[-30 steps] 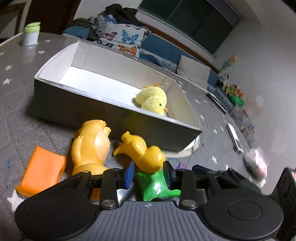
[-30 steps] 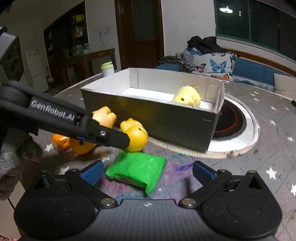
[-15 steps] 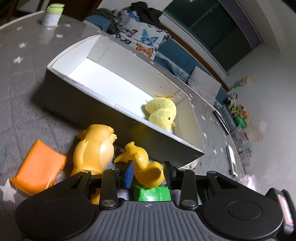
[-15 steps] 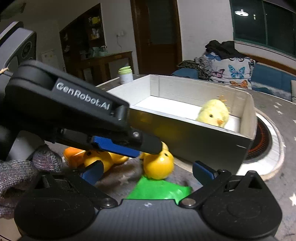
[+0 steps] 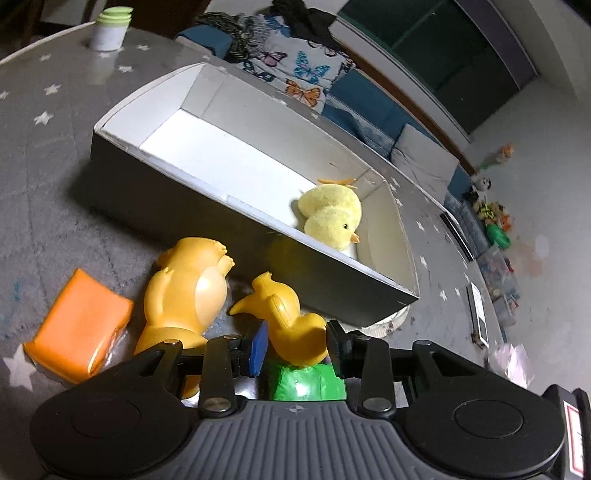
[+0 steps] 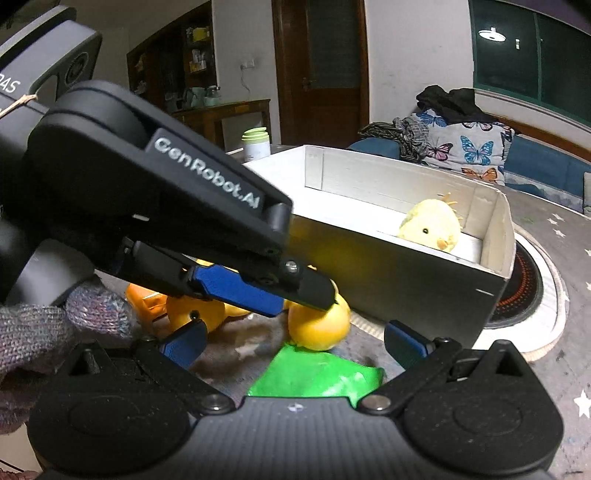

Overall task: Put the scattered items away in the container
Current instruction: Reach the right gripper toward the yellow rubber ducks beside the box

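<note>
My left gripper [image 5: 295, 345] is shut on the yellow rubber duck [image 5: 286, 314], which is lifted a little above a green packet [image 5: 306, 384]. The duck [image 6: 319, 321] and green packet [image 6: 317, 376] also show in the right wrist view, with the left gripper's finger [image 6: 236, 284] across them. The open cardboard box [image 5: 155, 184] lies just beyond, with a fluffy yellow chick [image 5: 330, 216] in its right end. A larger orange figure toy [image 5: 188, 291] and an orange packet [image 5: 79, 328] lie left of the duck. My right gripper [image 6: 291, 341] is open and empty, facing the green packet.
A white jar with a green lid [image 5: 110, 27] stands at the table's far left edge. A round woven mat [image 6: 543, 306] lies under the box's right end. A sofa with butterfly cushions [image 5: 295, 74] is behind the table.
The left gripper has risen with the duck and drawn nearer the box. The right gripper moved closer, so the left gripper now fills its left side.
</note>
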### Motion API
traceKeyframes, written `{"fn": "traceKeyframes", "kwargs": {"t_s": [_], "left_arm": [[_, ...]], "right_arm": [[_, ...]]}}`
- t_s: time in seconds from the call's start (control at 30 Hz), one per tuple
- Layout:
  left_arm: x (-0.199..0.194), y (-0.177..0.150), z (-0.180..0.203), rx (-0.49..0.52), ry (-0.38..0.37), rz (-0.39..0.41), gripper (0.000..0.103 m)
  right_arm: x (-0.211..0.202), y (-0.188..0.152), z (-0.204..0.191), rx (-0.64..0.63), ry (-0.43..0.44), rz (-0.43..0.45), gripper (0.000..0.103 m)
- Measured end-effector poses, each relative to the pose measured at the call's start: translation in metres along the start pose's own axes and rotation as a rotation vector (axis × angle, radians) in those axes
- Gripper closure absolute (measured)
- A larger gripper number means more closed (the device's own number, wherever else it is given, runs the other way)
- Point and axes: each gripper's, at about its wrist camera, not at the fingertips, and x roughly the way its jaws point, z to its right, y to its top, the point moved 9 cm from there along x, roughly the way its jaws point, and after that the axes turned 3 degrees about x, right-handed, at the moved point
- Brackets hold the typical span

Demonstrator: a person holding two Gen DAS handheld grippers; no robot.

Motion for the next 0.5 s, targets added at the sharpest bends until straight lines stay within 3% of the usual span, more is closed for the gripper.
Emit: {"fn": "traceKeyframes", "kwargs": {"t_s": [0.2, 0.33, 0.5], "left_arm": [[-0.025, 0.009, -0.006, 0.051, -0.008, 0.065, 0.066], [-0.044, 0.015, -0.018, 0.093, 0.030, 0.127, 0.065], [-0.046, 0.007, -0.025, 0.186, 0.072, 0.108, 0.065]], "right_arm": [[-0.011, 0.003, 0.004, 0.019, -0.009, 0.023, 0.000], [-0.019, 0.011, -0.002, 0.001, 0.000, 0.052, 0.000], [-0.020, 0.020, -0.020, -0.034, 0.041, 0.069, 0.000]]}}
